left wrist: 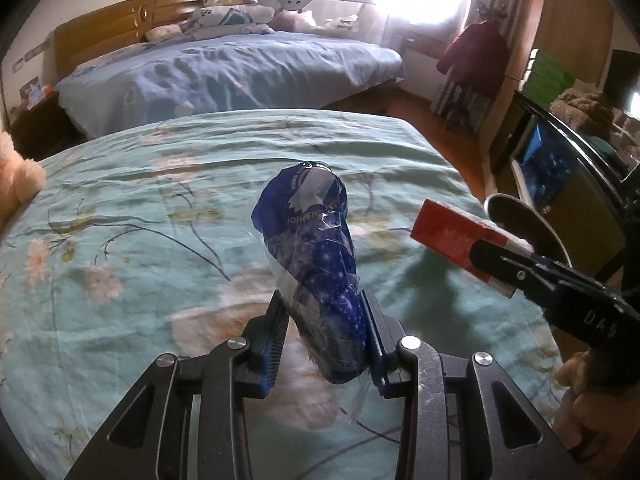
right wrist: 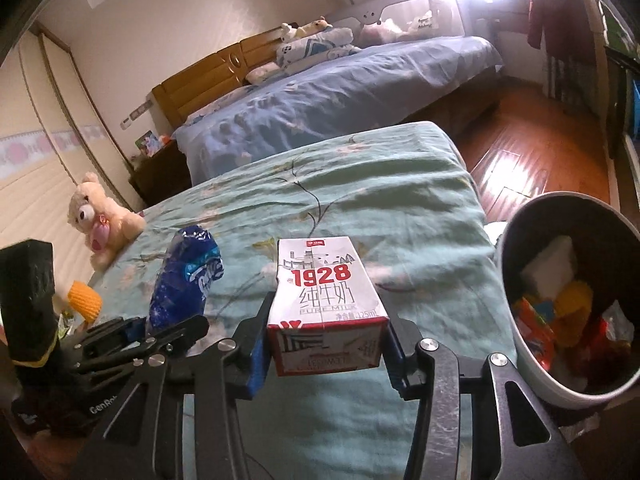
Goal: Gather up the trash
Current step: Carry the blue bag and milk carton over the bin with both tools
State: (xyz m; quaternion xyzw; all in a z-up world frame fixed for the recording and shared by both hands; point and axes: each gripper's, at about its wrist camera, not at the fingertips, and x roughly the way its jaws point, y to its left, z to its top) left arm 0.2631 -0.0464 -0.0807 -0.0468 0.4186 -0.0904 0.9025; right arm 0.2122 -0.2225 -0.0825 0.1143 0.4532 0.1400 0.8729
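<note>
A: What's biggest in view?
B: The bed (right wrist: 400, 216) under a green floral sheet, with a blue-covered bed (left wrist: 224, 68) behind it.

A: And next?
B: A round trash bin (right wrist: 516, 264) beside the green bed's right edge, holding colourful scraps. A cream teddy bear (right wrist: 100, 216) sits at the left.

A: The hand-held grippers?
B: The left hand-held gripper (left wrist: 324, 336) is clamped on a crumpled blue wrapper (left wrist: 316, 248), held above the sheet. The right hand-held gripper (right wrist: 326, 340) is clamped on a milk carton (right wrist: 324, 304) marked 1928, left of the bin.

A: Smallest?
B: A yellow foam net (right wrist: 85, 300) at the left edge.
</note>
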